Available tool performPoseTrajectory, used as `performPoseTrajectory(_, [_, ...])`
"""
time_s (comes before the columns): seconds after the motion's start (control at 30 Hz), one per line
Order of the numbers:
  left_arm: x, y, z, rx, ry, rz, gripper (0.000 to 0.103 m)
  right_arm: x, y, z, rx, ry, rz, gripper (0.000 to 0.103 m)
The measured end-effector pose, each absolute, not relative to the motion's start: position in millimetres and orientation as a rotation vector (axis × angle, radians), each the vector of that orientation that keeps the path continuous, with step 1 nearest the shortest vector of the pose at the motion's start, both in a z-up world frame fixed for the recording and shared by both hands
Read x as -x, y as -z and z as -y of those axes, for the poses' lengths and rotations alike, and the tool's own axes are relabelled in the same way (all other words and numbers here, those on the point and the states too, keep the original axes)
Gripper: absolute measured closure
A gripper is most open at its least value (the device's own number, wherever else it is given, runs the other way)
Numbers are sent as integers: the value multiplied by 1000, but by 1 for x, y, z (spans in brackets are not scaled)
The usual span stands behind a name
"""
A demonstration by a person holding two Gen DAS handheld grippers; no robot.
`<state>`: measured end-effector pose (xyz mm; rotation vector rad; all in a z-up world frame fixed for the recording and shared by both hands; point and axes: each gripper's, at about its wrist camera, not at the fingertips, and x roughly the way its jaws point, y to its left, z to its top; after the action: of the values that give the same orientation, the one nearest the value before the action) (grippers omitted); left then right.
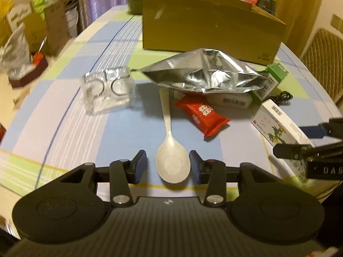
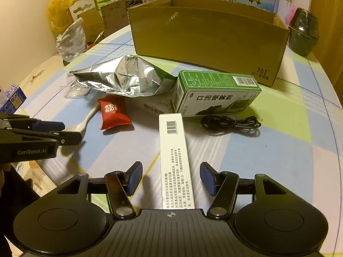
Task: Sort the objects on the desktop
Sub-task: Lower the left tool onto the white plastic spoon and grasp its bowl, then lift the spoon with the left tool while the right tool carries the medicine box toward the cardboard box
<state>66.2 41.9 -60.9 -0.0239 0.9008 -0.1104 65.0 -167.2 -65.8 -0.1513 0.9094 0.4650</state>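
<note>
- Down low, the left tongs (image 1: 168, 164) stood spread, their blue pads flanking the bowl of a white plastic spoon (image 1: 171, 150) without touching it; the spoon lay flat on the table (image 1: 70, 128), its handle running away under a silver foil pouch (image 1: 205, 75).
- Likewise, the right tongs (image 2: 171, 178) were spread wide on either side of a long white carton (image 2: 174, 158) printed with a barcode and small text, pads clear of its sides.
- Just beyond the spoon, a red snack packet (image 1: 202, 115) lay beside the handle, and a clear plastic blister tray (image 1: 108, 90) sat off to the left.
- Ahead of the white carton, a green-and-white box (image 2: 214, 92) rested against the foil pouch, with a coiled black cable (image 2: 230, 123) just beside it.
- Farther back, an open cardboard box (image 2: 210, 40) stood on the checked tablecloth.
- Off the table's far left edge, bags and cartons were stacked, too blurred to name.
</note>
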Motion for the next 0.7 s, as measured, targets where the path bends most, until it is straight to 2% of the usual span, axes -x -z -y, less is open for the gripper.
performPoseTrajectory(0.17, [-66, 62, -39, 5, 108, -894, 66, -67, 67, 168, 145, -457, -909, 46])
performPoseTrajectory(0.23, [-66, 62, -36, -11, 109, -894, 76, -67, 67, 169, 144, -457, -909, 46])
performPoseTrajectory(0.7, [-54, 51, -28, -39, 134, -905, 77, -69, 67, 167, 121, -473, -920, 46])
